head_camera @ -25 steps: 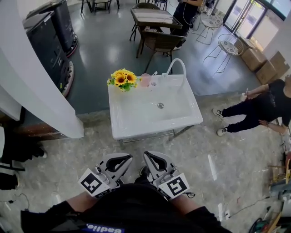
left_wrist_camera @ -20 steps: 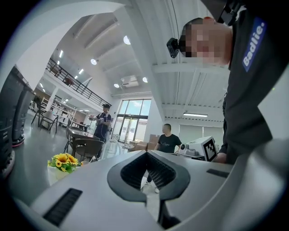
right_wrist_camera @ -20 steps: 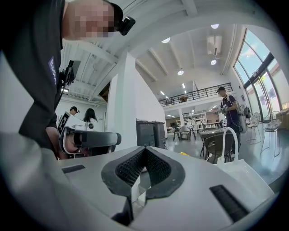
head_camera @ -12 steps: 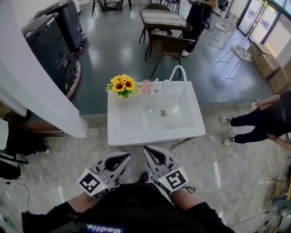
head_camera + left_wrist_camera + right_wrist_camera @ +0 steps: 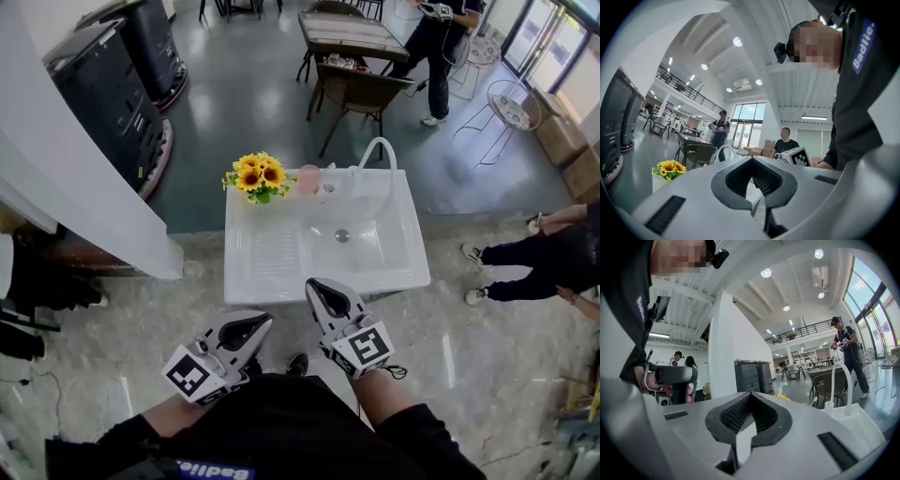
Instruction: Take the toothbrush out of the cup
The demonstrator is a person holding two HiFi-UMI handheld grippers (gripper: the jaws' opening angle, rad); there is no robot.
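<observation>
So, both claws are pressed together with nothing in them. The left claw [image 5: 752, 163] shows its ridged pads meeting at the tip, and the right claw [image 5: 751, 397] looks the same. From the head view, the right claw [image 5: 314, 286] pokes over the front edge of the white sink [image 5: 281, 281]. The left claw [image 5: 262, 324] hangs a bit further back over the floor [image 5: 141, 337].

The cup [image 5: 307, 178] is pink and sits on the sink's back ledge, between the sunflowers [image 5: 255, 174] and the arched faucet [image 5: 375, 153], well apart from both claws. The toothbrush [image 5: 813, 401] only really shows in the right gripper view. It's a thin pale stick with its long axis leaning up and to the right, toward the faucet [image 5: 840, 380]. Its lower end and the cup are hidden behind the claw body there. In the head view it's too small to make out properly, and the left gripper view doesn't show the cup. There you just get the sunflowers [image 5: 668, 168] off to the left.

The sink basin only has its drain [image 5: 342, 236] in it, with a ribbed draining part on the left. A seated person [image 5: 548, 253] is cut off at the right edge.
</observation>
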